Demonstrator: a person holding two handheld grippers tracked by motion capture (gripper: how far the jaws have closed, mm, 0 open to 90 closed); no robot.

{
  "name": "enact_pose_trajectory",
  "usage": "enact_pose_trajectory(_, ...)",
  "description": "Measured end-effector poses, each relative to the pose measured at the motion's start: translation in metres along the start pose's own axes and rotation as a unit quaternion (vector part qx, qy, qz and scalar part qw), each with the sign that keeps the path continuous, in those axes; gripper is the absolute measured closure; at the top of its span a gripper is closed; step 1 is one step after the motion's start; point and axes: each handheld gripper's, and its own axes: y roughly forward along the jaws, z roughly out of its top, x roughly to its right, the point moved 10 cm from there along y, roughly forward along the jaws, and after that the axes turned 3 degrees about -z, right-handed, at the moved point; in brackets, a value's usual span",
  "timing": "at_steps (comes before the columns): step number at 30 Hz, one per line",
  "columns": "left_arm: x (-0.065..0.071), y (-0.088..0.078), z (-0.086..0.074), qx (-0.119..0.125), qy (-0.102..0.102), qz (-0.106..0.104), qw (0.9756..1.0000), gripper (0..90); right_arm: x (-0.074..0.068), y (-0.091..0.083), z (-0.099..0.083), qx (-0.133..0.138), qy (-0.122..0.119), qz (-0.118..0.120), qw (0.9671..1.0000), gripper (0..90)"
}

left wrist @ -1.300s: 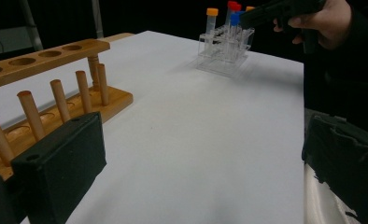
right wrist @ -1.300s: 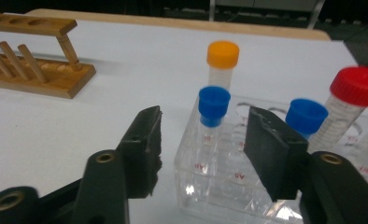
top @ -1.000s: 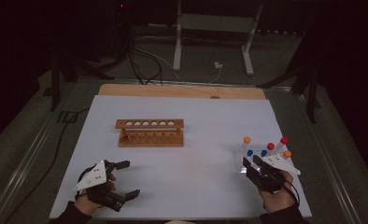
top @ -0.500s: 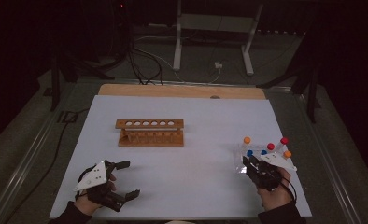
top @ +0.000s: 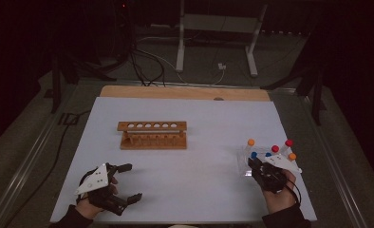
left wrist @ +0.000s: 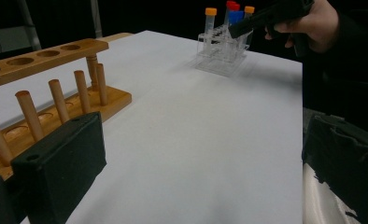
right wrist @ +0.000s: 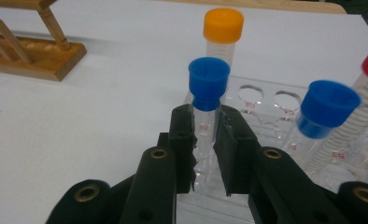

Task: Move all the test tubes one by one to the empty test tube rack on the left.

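A clear tube rack [top: 246, 164] stands at the right of the white table [top: 190, 114] and holds several capped tubes, orange, red and blue. My right gripper [right wrist: 204, 140] has just been closing and is shut on the body of a blue-capped tube [right wrist: 206, 100], which stands upright in the rack. From above, the right gripper [top: 255, 164] sits at the rack's near side. An empty wooden tube rack [top: 152, 135] lies mid-table. At the near left my left gripper [top: 128, 182] rests open, with nothing between its jaws.
An orange-capped tube [right wrist: 222, 35] stands just behind the gripped one, and a second blue-capped tube [right wrist: 320, 119] leans to its right. A wooden board [top: 185, 92] edges the table's far side. Cables and a metal stand [top: 213, 28] lie on the floor beyond.
The right gripper's jaws have drawn in at the clear rack's near side. Both hands have kept their places.
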Motion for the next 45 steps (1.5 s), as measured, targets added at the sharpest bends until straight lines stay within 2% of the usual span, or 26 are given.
enact_pose_trajectory(7,0.000,0.000,0.000,0.000,0.000,0.001,1.0000,0.5,0.000,-0.005,0.004,0.006,0.001,0.007,1.0000,77.2)
enact_pose_trajectory(14,0.000,0.000,0.000,0.000,-0.001,0.000,1.0000,0.5,0.001,-0.015,0.014,0.024,0.003,0.010,0.9997,77.2)
enact_pose_trajectory(30,0.000,0.000,0.000,0.000,-0.002,0.001,1.0000,0.5,-0.002,-0.029,0.029,0.048,-0.019,0.009,0.9986,77.2)
enact_pose_trajectory(35,0.000,0.000,0.000,0.000,-0.002,-0.001,1.0000,0.5,-0.004,-0.038,0.037,0.063,-0.030,0.005,0.9975,77.2)
enact_pose_trajectory(42,0.000,0.001,0.000,0.000,-0.002,-0.002,1.0000,0.5,-0.013,-0.043,0.048,0.079,-0.038,0.019,0.9959,77.2)
enact_pose_trajectory(45,0.000,0.001,0.000,0.000,-0.001,-0.001,1.0000,0.5,-0.020,-0.042,0.049,0.076,-0.041,0.035,0.9956,77.1)
